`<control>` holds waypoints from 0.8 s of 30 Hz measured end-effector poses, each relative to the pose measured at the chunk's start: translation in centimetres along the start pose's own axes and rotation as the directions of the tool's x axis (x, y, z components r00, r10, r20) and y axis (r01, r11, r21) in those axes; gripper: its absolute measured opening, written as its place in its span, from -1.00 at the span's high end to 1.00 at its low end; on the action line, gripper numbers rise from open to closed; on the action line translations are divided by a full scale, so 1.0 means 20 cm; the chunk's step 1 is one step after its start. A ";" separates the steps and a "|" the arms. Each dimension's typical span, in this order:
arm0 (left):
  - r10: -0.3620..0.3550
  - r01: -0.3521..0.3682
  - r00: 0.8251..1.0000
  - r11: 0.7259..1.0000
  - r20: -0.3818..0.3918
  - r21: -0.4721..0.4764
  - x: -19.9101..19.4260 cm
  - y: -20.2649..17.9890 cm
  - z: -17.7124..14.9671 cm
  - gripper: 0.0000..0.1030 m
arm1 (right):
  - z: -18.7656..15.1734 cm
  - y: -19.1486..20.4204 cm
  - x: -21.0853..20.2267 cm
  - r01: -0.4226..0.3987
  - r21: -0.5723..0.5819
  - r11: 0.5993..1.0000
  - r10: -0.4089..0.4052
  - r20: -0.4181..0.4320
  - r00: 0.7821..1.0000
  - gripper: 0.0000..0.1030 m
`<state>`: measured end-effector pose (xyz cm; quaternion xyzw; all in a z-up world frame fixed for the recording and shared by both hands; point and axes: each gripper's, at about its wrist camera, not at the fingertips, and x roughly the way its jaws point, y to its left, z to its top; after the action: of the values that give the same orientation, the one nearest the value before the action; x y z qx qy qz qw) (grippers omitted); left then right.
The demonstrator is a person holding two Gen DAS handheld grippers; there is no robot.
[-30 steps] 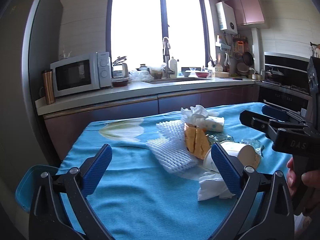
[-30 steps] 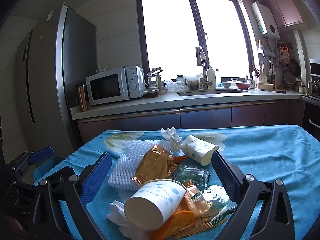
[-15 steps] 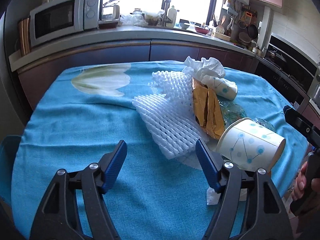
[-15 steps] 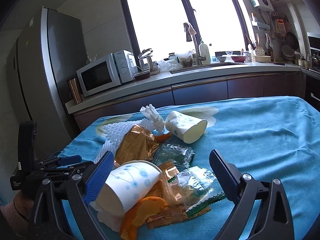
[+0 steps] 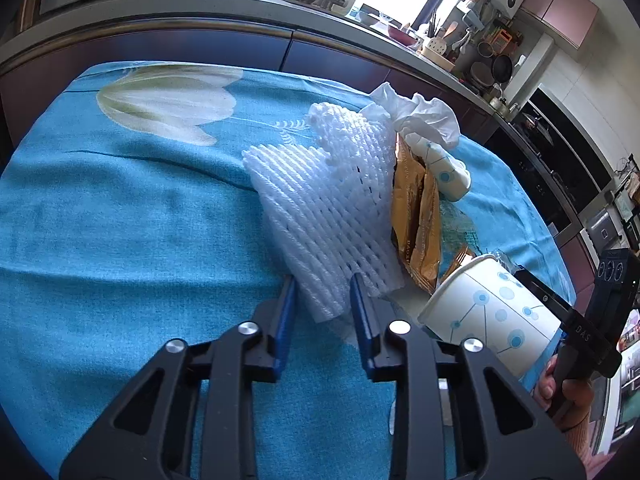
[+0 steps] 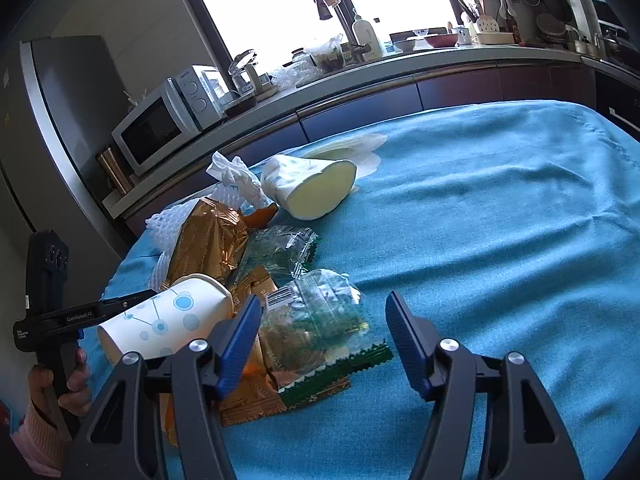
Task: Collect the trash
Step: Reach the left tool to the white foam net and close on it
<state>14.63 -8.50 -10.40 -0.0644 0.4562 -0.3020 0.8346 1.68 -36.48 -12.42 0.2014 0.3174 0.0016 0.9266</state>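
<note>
A heap of trash lies on the blue tablecloth (image 5: 120, 220). In the left wrist view my left gripper (image 5: 323, 300) is closing on the near end of the white foam net (image 5: 328, 208), and both pads touch it. Beside the net are a gold wrapper (image 5: 416, 216), a crumpled tissue (image 5: 416, 116) and a tipped paper cup (image 5: 488, 320). In the right wrist view my right gripper (image 6: 324, 332) is closing around a clear green snack wrapper (image 6: 316, 320), with a gap still at the right pad. The paper cup (image 6: 168, 324) lies just left of its left finger.
A second paper cup (image 6: 308, 188) lies on its side at the far end of the heap. Behind the table runs a kitchen counter with a microwave (image 6: 160, 128), next to a fridge (image 6: 60, 120). A hand (image 5: 560, 384) grips the other gripper's handle at the right.
Both grippers have come down and tilted toward the heap. The left jaws narrowed from wide open onto the foam net. The right jaws narrowed around the clear wrapper.
</note>
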 end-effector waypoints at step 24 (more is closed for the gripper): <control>0.075 -0.078 0.982 0.997 0.175 0.010 -0.49 0.15 -0.14 0.77 | 0.17 0.25 -0.24 -0.075 -0.123 0.989 0.093 0.140 0.986 0.95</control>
<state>9.83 -0.13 -6.00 -0.0661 0.3810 -0.2668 0.8828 0.46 -33.72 -5.31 0.1593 0.2399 0.0448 0.9566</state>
